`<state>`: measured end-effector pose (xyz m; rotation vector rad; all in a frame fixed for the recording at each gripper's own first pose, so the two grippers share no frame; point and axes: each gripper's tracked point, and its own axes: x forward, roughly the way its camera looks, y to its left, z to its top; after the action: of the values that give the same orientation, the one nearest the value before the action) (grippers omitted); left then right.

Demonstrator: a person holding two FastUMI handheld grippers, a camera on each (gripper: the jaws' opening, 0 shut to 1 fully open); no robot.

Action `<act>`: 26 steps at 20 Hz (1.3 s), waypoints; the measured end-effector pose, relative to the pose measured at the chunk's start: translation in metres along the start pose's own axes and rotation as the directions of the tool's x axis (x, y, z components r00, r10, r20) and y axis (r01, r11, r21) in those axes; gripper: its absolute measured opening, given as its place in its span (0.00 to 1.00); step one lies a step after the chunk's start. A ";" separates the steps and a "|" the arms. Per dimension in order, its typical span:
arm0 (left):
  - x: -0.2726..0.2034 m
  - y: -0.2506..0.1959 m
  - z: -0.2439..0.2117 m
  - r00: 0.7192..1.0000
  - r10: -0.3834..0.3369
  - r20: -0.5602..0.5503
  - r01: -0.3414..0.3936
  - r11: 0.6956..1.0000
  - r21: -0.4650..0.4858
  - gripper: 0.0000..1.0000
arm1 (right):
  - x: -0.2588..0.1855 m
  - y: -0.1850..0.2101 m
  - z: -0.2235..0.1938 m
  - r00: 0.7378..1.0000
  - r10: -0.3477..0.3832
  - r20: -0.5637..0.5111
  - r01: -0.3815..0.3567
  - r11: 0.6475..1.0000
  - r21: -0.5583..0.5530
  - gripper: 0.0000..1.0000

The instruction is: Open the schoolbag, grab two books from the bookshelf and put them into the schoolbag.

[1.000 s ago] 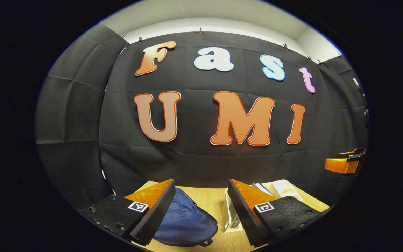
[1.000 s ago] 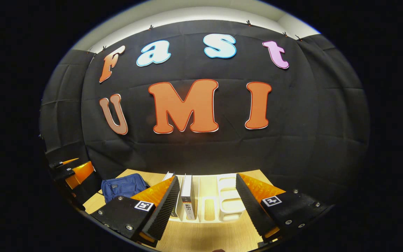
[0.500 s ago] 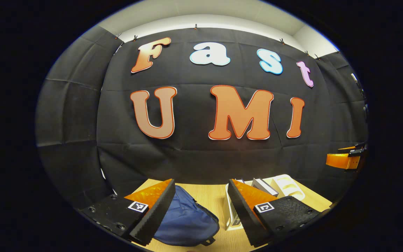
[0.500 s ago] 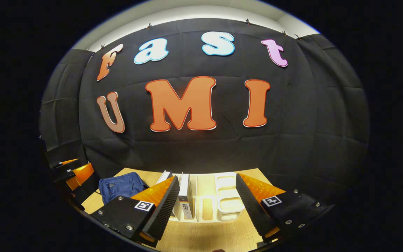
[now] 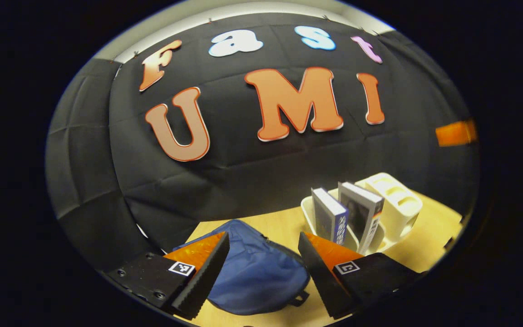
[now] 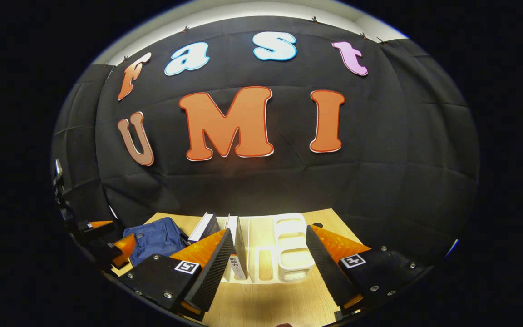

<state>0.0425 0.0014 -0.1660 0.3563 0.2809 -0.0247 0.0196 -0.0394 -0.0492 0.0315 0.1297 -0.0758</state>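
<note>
Left tool [image 5: 261, 268] tilted down, fingers apart, schoolbag [image 5: 254, 274] between them; right tool [image 6: 268, 265] open before bookshelf [image 6: 288, 247]

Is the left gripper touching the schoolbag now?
Cannot tell. In the left gripper view the left gripper has its fingers open with the blue schoolbag between them, but the view does not show whether they touch.

Black cloth wall [image 6: 379, 181] behind a light wooden table [image 6: 270, 309], pale ceiling strip [image 6: 252, 9] above.
</note>
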 end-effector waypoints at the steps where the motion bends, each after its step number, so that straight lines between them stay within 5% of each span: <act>1: 0.010 -0.007 -0.024 0.999 -0.004 -0.045 0.006 0.999 0.048 0.95 | 0.000 -0.003 -0.003 1.000 -0.007 -0.009 0.007 1.000 0.004 0.97; 8: 0.042 -0.069 -0.131 0.957 -0.083 -0.277 0.151 0.961 0.234 0.96 | 0.007 -0.043 -0.030 0.992 -0.086 -0.088 0.087 0.996 0.013 0.97; 12: 0.060 -0.090 -0.177 0.921 -0.087 -0.380 0.191 0.951 0.245 0.98 | 0.010 -0.059 -0.038 0.986 -0.114 -0.124 0.115 0.993 0.005 0.97; 21: 0.061 -0.061 -0.177 0.929 0.031 -0.368 0.147 0.883 0.446 0.98 | 0.026 -0.062 -0.042 0.983 -0.098 -0.155 0.096 0.995 -0.019 0.97; 26: 0.064 -0.061 -0.187 0.901 0.015 -0.434 0.190 0.885 0.425 0.94 | 0.035 -0.056 -0.045 0.984 -0.078 -0.159 0.080 0.997 0.009 0.97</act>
<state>0.0495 0.0106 -0.3728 0.8266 0.7359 -0.1074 0.0441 -0.0965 -0.0994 0.0477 0.2895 -0.1537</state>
